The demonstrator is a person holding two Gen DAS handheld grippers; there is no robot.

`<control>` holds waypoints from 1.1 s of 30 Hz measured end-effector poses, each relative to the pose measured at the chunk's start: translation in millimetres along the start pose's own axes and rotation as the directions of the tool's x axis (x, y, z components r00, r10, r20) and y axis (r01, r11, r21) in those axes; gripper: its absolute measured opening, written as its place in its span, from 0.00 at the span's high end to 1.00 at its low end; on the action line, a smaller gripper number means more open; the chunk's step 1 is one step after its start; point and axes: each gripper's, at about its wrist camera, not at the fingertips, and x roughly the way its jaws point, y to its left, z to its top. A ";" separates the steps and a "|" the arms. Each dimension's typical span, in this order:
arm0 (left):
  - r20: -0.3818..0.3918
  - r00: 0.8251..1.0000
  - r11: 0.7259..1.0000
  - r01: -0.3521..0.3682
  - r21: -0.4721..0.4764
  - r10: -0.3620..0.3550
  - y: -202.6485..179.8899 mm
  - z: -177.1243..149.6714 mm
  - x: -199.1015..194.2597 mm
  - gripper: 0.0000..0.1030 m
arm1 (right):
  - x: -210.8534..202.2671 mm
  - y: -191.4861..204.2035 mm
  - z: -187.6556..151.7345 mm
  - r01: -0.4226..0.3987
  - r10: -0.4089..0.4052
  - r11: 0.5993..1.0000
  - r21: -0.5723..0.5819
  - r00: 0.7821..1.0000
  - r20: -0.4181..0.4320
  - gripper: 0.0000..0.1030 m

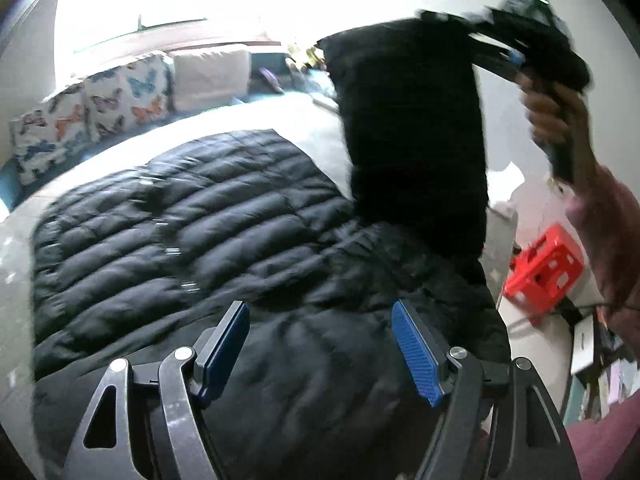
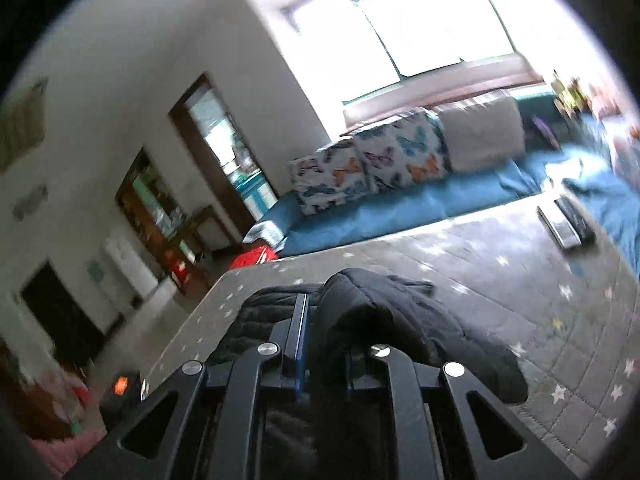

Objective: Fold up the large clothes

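- Our left gripper [image 1: 320, 344] hovers with its blue pads [image 1: 416, 354] spread wide apart, holding nothing, directly above the black quilted jacket [image 1: 180, 232].
- The jacket lies spread over a pale grey star-printed quilt [image 2: 520, 280] on the bed, its puffy body flat and reaching towards the pillows.
- One sleeve [image 1: 416, 128] is lifted off the bed and hangs as a dark vertical strip on the right side of the left wrist view, its lower end joining the jacket body.
- Our right gripper [image 1: 516, 54] holds the top of that sleeve; in the left wrist view it sits high up on the right, with our right hand [image 1: 552, 112] wrapped around its handle.
- In the right wrist view the right gripper's fingers [image 2: 298, 332] stand close together, clamped on a bunched fold of black jacket fabric that rises between and over them.
- Two butterfly-print pillows [image 2: 372, 164] and a plain pale pillow [image 2: 484, 136] lean at the far edge of the bed, resting on a blue sheet [image 2: 400, 208].
- A bright window [image 2: 420, 28] stands behind the pillows.
- A red crate [image 1: 544, 268] sits on the floor to the right of the bed.
- A dark flat device [image 2: 568, 220] lies on the quilt near the blue sheet, well apart from the jacket.
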 end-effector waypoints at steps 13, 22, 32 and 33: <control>0.138 0.979 0.945 -0.098 -0.313 0.147 113.7 -106.8 -114.9 0.24 | 110.1 198.8 -136.4 -0.117 -0.112 0.852 -0.510 0.912 -0.396 0.84; 0.218 0.965 0.920 -0.054 -0.388 0.149 121.2 -150.4 -158.8 0.24 | 136.9 223.7 -201.0 -0.115 -0.262 0.678 -0.726 0.885 -0.385 0.64; 0.264 0.957 0.917 -0.006 -0.399 0.121 107.8 -137.8 -175.2 0.17 | 140.7 242.5 -209.1 -0.118 -0.244 0.622 -0.774 0.910 -0.335 0.56; 0.254 0.960 0.912 -0.007 -0.411 0.121 110.2 -136.6 -171.5 0.17 | 140.6 241.0 -207.5 -0.116 -0.238 0.630 -0.768 0.913 -0.333 0.56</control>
